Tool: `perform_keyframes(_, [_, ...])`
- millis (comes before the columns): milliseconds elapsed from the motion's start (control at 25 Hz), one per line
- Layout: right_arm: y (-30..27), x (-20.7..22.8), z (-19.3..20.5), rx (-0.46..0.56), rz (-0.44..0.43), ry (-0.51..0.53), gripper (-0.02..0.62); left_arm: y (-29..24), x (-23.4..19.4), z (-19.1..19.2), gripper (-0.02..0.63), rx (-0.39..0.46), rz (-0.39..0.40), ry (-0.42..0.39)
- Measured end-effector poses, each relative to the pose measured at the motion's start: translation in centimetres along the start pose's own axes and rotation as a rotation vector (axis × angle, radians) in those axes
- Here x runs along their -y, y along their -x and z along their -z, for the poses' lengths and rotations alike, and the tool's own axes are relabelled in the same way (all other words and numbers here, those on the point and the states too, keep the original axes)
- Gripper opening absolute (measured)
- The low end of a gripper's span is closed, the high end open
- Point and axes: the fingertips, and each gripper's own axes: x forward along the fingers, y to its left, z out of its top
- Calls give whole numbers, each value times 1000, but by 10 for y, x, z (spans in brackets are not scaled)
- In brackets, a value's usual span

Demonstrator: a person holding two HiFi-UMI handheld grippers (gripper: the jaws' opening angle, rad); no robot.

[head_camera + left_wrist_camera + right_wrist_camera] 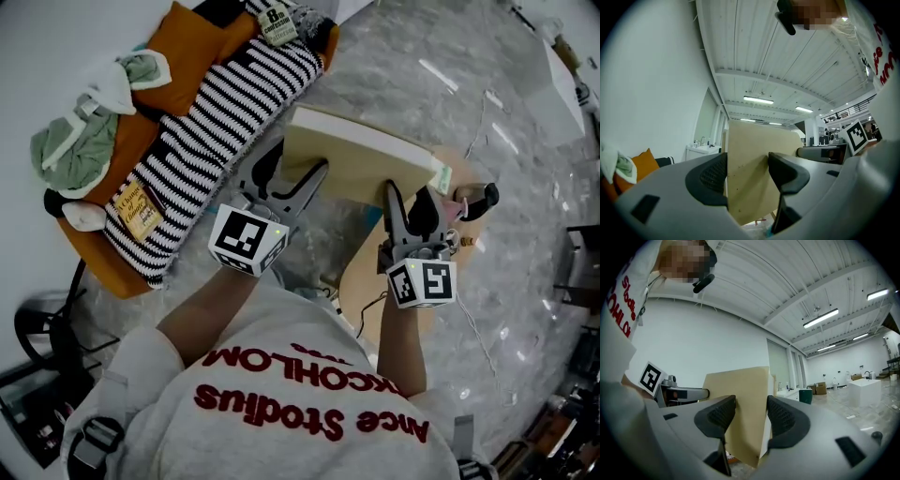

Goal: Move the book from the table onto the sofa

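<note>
Looks like a big open lab or studio hall rather than a real home: high white ribbed ceiling, strip lights, glossy marble-look floor, cardboard boxes by the far wall. An orange sofa with cushions stands right out in it.

The orange sofa bears a striped blanket and green cloth; a round wooden table stands beside it.
</note>
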Motion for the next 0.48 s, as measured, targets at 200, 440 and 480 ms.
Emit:
perform_keyframes(200, [-40, -24, 0, 4, -43, 10, 238, 7, -44, -5, 264, 10, -35, 0])
perform_keyframes(440, [-100, -58, -2, 0, -122, 13, 239, 20, -105, -12, 264, 26, -119, 2])
perform_keyframes(480, [-110, -65, -1, 1, -141, 13, 238, 23, -116, -13, 264, 28, -137, 0])
